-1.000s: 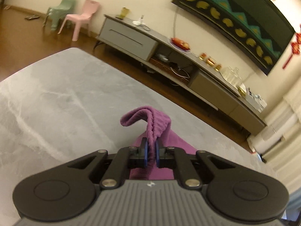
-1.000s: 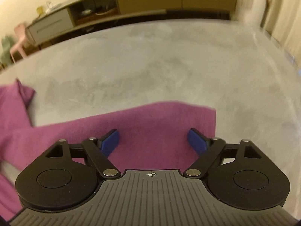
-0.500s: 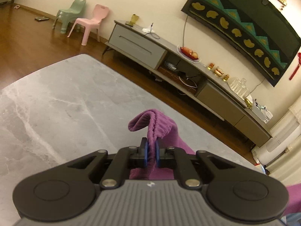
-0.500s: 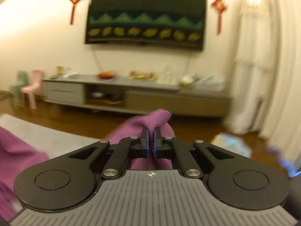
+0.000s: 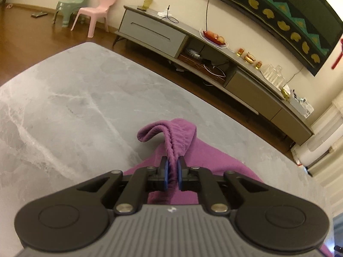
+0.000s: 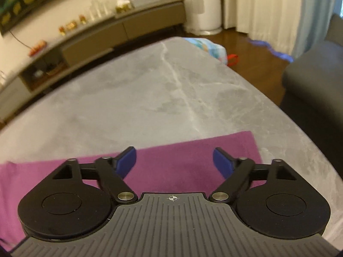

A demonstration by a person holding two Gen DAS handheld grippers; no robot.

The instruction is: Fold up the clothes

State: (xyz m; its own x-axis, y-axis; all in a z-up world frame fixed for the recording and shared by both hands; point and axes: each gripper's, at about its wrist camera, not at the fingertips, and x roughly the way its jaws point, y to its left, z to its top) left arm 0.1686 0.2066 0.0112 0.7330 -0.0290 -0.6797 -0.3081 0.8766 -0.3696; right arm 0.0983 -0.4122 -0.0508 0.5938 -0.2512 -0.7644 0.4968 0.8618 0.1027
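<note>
Purple garment (image 6: pixel 171 158): lies flat on grey marble table (image 6: pixel 150 90), long axis across the right wrist view. Left gripper (image 5: pixel 171 172): jaws pinched on its bunched ribbed edge, lifted. Right gripper (image 6: pixel 174 160): jaws wide, just opened, nothing clamped between them.

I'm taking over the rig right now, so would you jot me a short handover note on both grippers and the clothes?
Left gripper: shut on a bunched, ribbed edge of the purple fabric garment, lifted off the grey marble table.
Right gripper: its fingers have just been opening; nothing is between them, and it hovers over a flat part of the garment.
Done: that right part lies smooth.
Left: lay the left end over and finish the fold.
</note>
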